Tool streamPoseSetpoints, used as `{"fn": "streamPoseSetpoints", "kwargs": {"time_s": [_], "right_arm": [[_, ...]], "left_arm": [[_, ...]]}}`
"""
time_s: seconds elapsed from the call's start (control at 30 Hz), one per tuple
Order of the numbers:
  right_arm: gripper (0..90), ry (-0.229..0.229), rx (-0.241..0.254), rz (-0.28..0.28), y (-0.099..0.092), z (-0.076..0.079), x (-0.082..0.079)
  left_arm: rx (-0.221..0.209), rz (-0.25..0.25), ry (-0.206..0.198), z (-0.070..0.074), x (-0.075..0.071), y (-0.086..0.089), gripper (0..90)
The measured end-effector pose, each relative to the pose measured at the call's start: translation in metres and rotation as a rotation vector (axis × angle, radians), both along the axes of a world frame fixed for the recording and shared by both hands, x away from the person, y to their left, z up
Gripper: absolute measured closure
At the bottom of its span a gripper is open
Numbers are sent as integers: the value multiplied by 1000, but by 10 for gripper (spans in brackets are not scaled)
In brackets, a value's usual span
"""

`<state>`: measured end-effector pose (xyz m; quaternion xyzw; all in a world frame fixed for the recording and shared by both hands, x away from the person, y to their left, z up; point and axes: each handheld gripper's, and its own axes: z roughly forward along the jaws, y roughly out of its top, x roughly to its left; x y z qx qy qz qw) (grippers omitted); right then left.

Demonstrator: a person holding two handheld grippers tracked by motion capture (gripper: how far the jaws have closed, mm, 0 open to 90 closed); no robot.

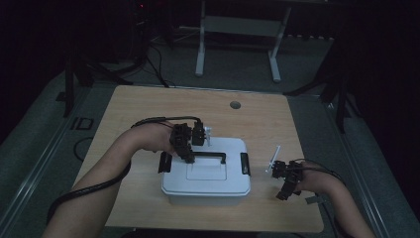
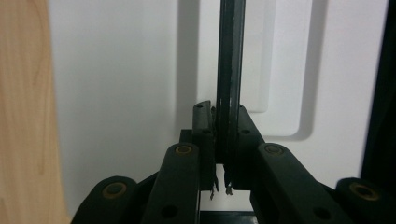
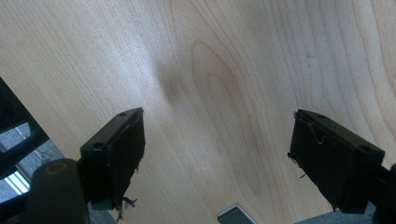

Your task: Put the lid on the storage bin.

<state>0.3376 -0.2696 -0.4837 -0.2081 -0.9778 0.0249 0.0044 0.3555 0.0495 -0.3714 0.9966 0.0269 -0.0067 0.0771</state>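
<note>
Nearest the lens in the left gripper view, our left gripper [image 2: 222, 154] had its two black jaws pinched tight on the thin black handle [image 2: 231, 65] of the white storage box [image 2: 116, 93], the bar running straight up between the pads. From the high view we could place this on the table [image 1: 148, 106]: the box [image 1: 205, 186] sat near the front middle of the wooden top, its lid on, with a dark latch at each short end, the left latch [image 1: 165, 162] and the right latch [image 1: 244, 164]. Our left gripper [image 1: 188, 154] came down onto the left part of the handle [image 1: 218, 155], which lay along the back of the lid's recessed panel.

Our right gripper [image 1: 283, 194] hung off to the right of the box, apart from it, over bare wood near the table's edge. In the right gripper view its jaws [image 3: 217, 154] stood wide with nothing between them, only the grain of the table [image 3: 224, 70] beneath.

We judged the work to be at an early stage: the handle was caught, but the box rested flat on the table and the lid looked seated. Whether the latches were fastened or released we could not tell in the dim light. Lifting or carrying the box, or raising its lid, seemed to us the part left to do, with the free right gripper available to help.
</note>
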Motion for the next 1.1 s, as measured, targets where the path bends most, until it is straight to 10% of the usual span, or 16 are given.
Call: {"fn": "streamPoseSetpoints", "kwargs": {"time_s": [0.4,0.7,0.93,1.1], "right_arm": [[177,4,-6,12,5,0,0],[177,3,-1,13,6,-1,1],[176,-2,0,14,7,2,2],[176,-12,9,16,9,3,2]], "left_arm": [[34,-13,-11,0,1,-6,800],[19,127,-62,6,9,-2,255],[5,139,-60,9,8,7,19],[-11,137,-79,11,6,17,19]]}}
